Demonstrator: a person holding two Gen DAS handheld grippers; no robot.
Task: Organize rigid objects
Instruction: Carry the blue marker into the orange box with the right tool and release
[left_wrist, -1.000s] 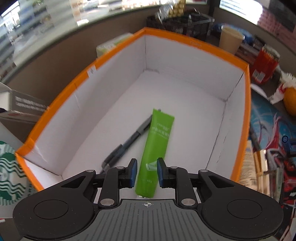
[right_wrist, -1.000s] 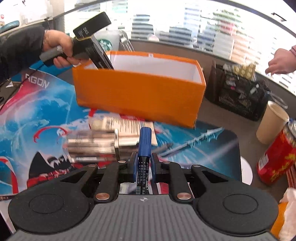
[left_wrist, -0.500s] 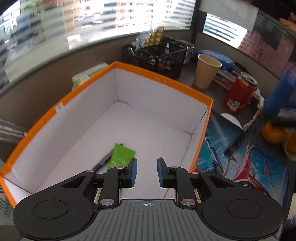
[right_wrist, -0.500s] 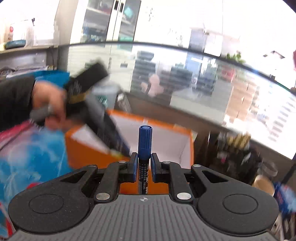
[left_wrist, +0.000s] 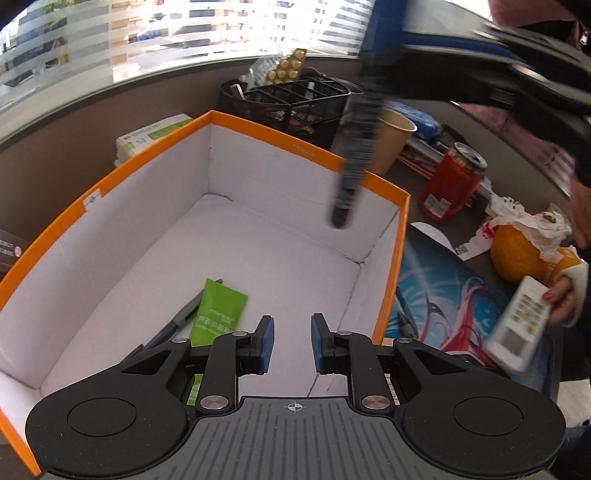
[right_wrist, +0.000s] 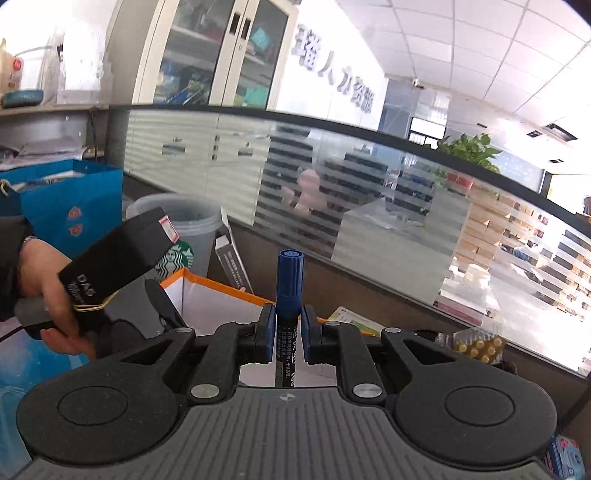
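Orange cardboard box with matte white walls, soft green tube and slim grey pen flat in its near left corner, left tongs clenched on nothing, right tongs grasping cylindrical blue-capped marker above box, frosted striped glass partition behind table.

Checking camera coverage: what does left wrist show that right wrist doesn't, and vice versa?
Left wrist only: box floor with the green tube and a dark pen, the red can, the paper cup, a hand holding a remote.
Right wrist only: the marker's blue cap between its fingers, the cabinet, the blue bag.
Both: the orange box and the blue marker.
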